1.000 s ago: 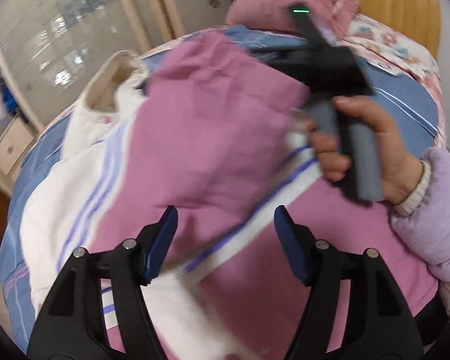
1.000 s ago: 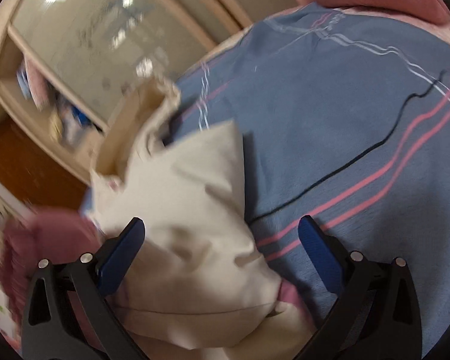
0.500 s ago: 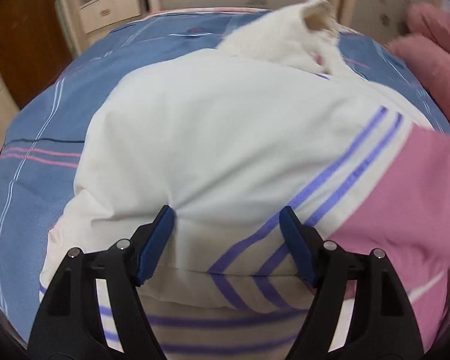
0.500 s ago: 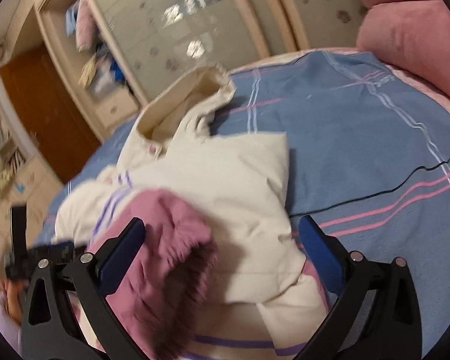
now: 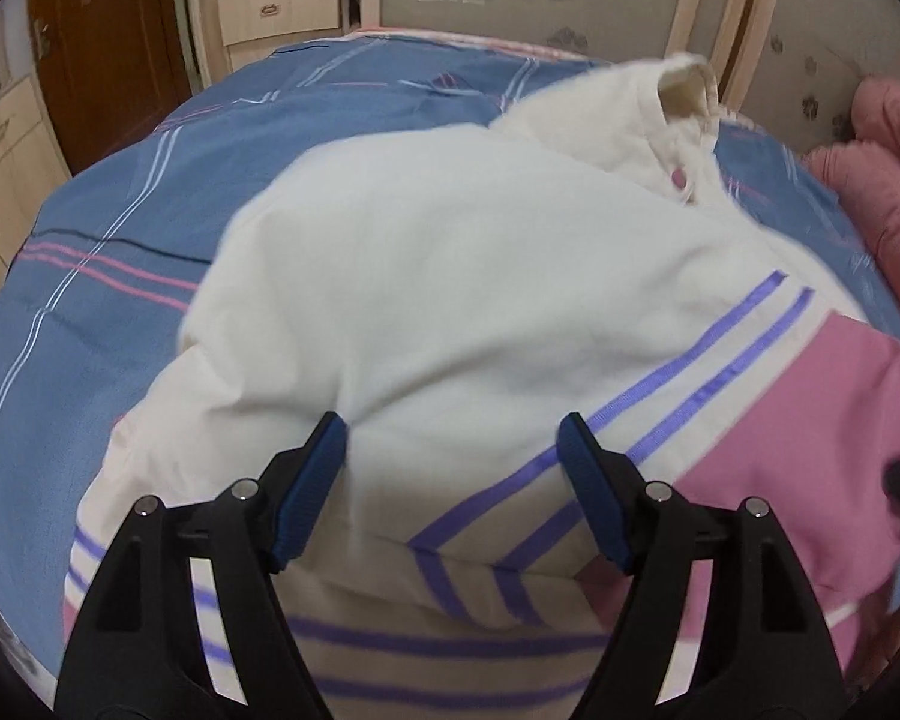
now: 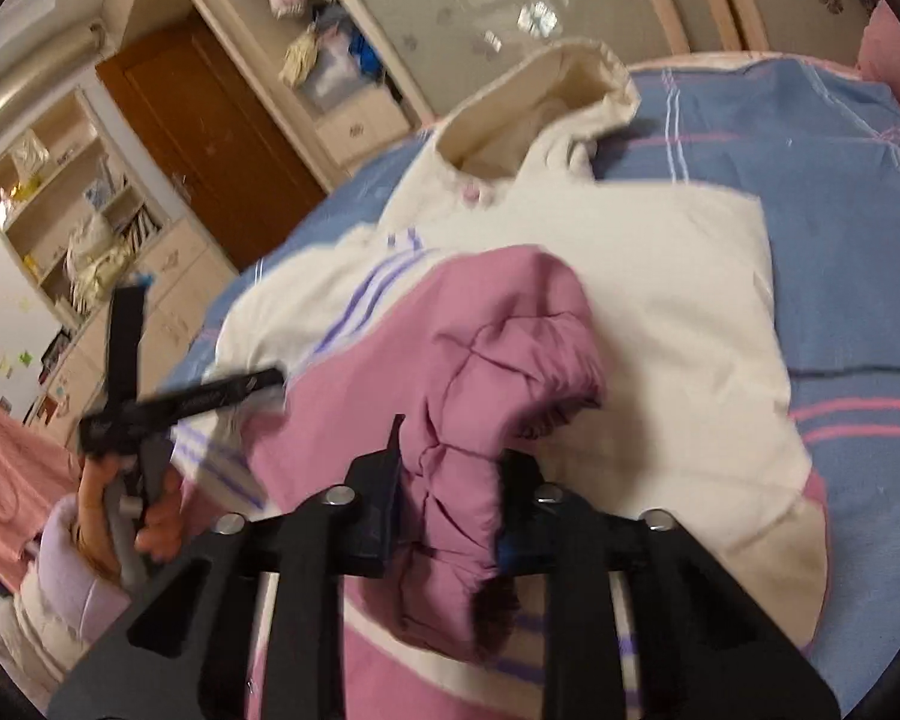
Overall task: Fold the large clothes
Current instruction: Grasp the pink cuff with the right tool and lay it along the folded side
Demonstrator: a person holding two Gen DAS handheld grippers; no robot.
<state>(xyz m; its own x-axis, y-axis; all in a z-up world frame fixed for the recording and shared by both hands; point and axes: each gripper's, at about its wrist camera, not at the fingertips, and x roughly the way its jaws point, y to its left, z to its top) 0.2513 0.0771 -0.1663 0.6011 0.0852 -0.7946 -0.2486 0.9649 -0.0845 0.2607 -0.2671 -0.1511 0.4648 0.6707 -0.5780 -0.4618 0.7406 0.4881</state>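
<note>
Hooded jacket (image 5: 450,276) — white, pink and purple-striped — lies on the blue striped bed (image 5: 120,228). Right tool (image 6: 447,498) pinches its pink sleeve cuff (image 6: 468,420); left tool (image 5: 453,468) hovers spread over the jacket's white back.

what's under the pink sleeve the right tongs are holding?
The pink sleeve, pinched in the right tongs, lies over the jacket's white body with purple stripes. The jacket covers the blue bedspread beneath it.
</note>
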